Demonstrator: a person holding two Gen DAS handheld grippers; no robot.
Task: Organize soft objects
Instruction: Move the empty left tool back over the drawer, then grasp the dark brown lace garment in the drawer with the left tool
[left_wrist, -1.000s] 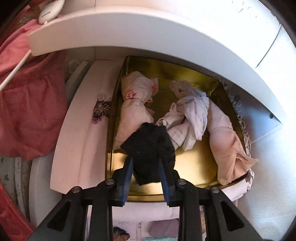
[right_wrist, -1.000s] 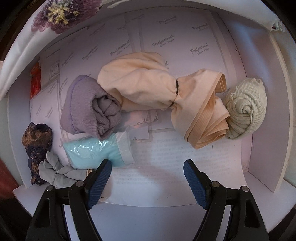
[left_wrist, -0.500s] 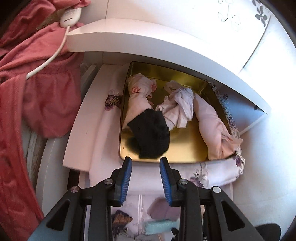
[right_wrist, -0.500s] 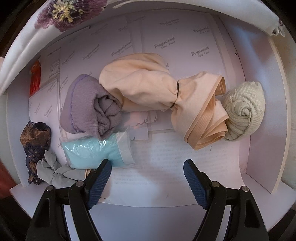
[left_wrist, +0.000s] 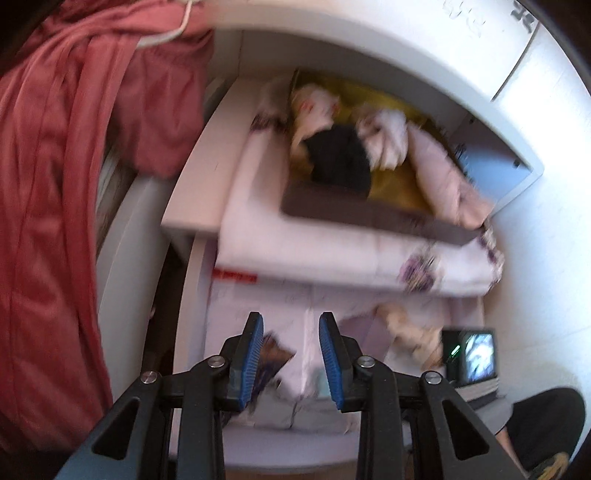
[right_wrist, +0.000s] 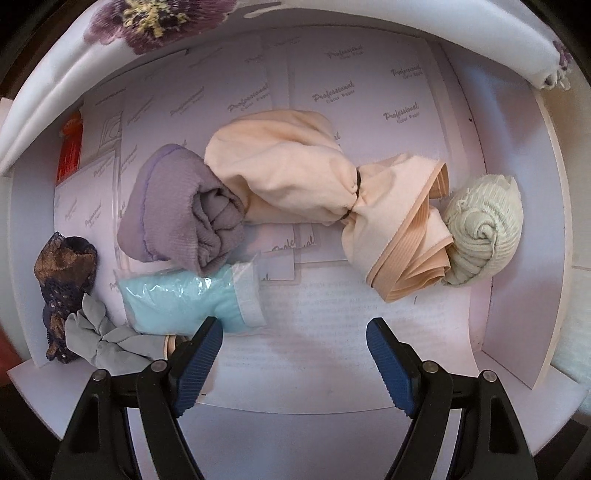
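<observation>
In the blurred left wrist view a gold tray (left_wrist: 399, 184) on the upper shelf holds a black sock (left_wrist: 340, 158), a white bundle (left_wrist: 384, 136) and pink bundles (left_wrist: 447, 181). My left gripper (left_wrist: 291, 354) is open and empty, well below the tray over the lower drawer. In the right wrist view the drawer (right_wrist: 517, 295) holds a peach tied bundle (right_wrist: 295, 177), a purple roll (right_wrist: 177, 218), a cream roll (right_wrist: 484, 229), a light blue packet (right_wrist: 184, 299), a lace piece (right_wrist: 62, 273) and a grey piece (right_wrist: 103, 339). My right gripper (right_wrist: 295, 350) is open and empty at the drawer's front.
A red garment (left_wrist: 62, 184) hangs at the left. A white shelf board (left_wrist: 369, 48) overhangs the tray. A flowered white cloth (left_wrist: 369, 266) lies under the tray and shows above the drawer (right_wrist: 155, 22). White printed paper (right_wrist: 351, 325) lines the drawer.
My left gripper let go of the black sock in the gold tray and pulled back and down toward the drawer. My right gripper has stayed nearly still.
</observation>
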